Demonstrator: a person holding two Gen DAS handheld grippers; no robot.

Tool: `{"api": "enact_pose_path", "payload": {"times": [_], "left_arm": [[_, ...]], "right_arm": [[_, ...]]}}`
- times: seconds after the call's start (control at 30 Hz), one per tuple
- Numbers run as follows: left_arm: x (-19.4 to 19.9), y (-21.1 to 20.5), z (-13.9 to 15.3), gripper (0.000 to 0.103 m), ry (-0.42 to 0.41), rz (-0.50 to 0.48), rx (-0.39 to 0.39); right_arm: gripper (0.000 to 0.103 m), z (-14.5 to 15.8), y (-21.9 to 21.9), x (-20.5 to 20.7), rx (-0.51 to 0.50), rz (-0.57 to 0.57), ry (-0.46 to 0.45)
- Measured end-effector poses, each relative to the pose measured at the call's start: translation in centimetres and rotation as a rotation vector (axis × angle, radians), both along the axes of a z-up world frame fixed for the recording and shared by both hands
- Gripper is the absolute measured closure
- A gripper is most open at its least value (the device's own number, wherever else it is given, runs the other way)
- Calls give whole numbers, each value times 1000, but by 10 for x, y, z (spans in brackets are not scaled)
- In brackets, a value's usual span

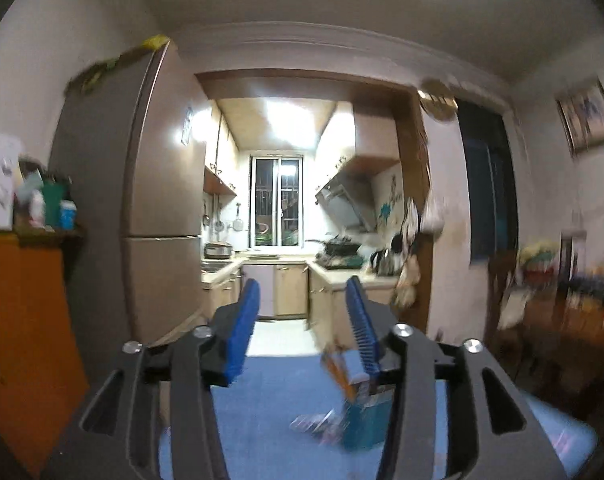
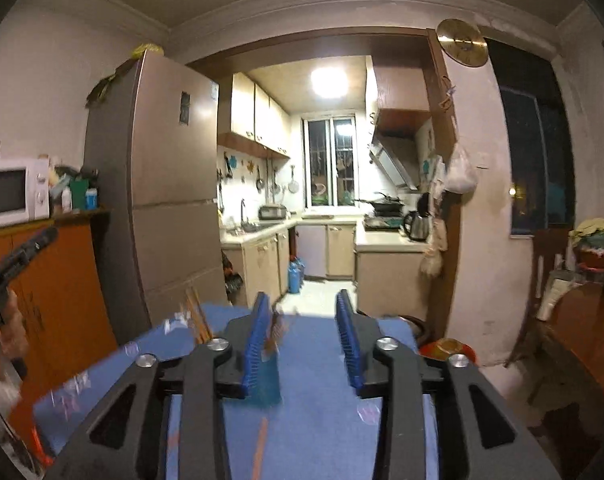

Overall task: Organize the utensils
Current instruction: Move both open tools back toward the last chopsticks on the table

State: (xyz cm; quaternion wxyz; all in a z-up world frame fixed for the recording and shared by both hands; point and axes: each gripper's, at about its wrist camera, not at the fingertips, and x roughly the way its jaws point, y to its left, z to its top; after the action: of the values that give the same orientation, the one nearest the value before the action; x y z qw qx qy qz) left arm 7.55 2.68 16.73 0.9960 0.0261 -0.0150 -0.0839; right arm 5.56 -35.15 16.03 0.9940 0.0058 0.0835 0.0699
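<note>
My left gripper is open and empty, held above a blue-covered table. A teal utensil holder stands on the table under the right finger, with blurred orange-handled utensils sticking out of it. Clear plastic pieces lie beside it. My right gripper is open and empty over the same table. The teal holder stands just behind its left finger. Wooden chopsticks lie at the table's far left. An orange utensil lies on the cloth between the fingers.
A tall fridge and an orange cabinet with a microwave stand left. A kitchen doorway lies ahead. A wooden table and chair are right. The other gripper shows at the left edge.
</note>
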Motion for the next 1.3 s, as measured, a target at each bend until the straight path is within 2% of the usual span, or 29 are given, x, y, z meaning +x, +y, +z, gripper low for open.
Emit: {"api": "enact_pose_path", "payload": {"times": [0.03, 0.1, 0.13, 0.2, 0.27, 0.4, 0.47, 0.57, 0.63, 0.7, 0.8, 0.87, 0.93, 1.03, 1.13, 1.3], "left_arm": [[-13, -2, -10, 48, 10, 11, 44], [-34, -5, -34, 42, 53, 20, 96], [-39, -6, -43, 42, 74, 18, 108], [-56, -12, -72, 38, 125, 18, 133], [-70, -17, -103, 36, 179, 16, 135], [-84, -21, -161, 36, 342, -39, 37], [-83, -29, -190, 36, 404, -26, 41], [-76, -43, -229, 39, 465, 49, 91], [-73, -47, -246, 42, 490, 54, 105], [-70, -52, -258, 43, 496, 65, 118], [-69, -58, -265, 44, 482, 51, 124], [-70, -65, -268, 45, 473, 37, 127], [-70, -76, -271, 45, 455, 23, 149], [-63, -83, -280, 51, 475, 12, 156], [-59, -86, -284, 55, 480, 19, 137], [-59, -89, -286, 57, 470, 26, 128]], "right_arm": [[54, -12, -3, -17, -16, -12, 11], [40, -35, -6, -41, -30, -22, 40], [38, -48, -6, -51, -36, -31, 57], [23, -73, -4, -65, -58, -43, 90], [15, -104, 1, -76, -70, -35, 135], [14, -153, 13, -84, -45, -37, 187], [14, -174, 21, -84, -44, -52, 198], [14, -206, 44, -82, -119, -70, 198], [24, -220, 58, -79, -172, -70, 210], [39, -235, 70, -73, -208, -55, 234], [55, -247, 75, -62, -180, -29, 271], [60, -252, 77, -57, -170, -29, 277], [60, -257, 77, -51, -162, -24, 293], [63, -260, 80, -45, -164, -16, 298], [72, -261, 81, -41, -166, -5, 305], [73, -264, 80, -34, -151, -2, 321]]}}
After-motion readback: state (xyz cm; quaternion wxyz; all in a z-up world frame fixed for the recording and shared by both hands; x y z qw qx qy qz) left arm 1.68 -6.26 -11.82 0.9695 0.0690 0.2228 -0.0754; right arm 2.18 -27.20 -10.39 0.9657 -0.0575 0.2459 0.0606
